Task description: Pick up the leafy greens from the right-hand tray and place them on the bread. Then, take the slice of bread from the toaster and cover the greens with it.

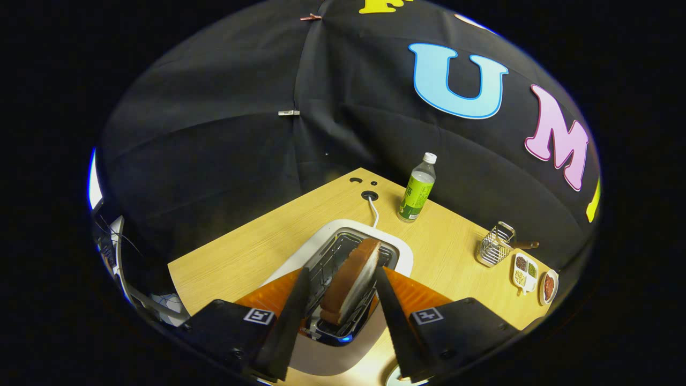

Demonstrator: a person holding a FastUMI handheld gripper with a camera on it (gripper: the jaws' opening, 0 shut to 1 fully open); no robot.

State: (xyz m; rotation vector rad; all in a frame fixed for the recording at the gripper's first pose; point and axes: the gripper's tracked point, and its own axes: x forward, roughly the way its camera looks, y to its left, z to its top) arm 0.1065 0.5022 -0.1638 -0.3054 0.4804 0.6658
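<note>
Standing in toaster (343,252), bread slice (351,281); gripper (341,279) astride, open-fingered

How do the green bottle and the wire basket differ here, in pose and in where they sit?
The green bottle stands upright near the toaster, just beyond its cord; the wire basket lies tipped, farther off beside the small dishes. The bottle is a closed body with a white cap; the basket is open mesh. Both rest on the wooden table, beyond the open hand-held gripper.
</note>
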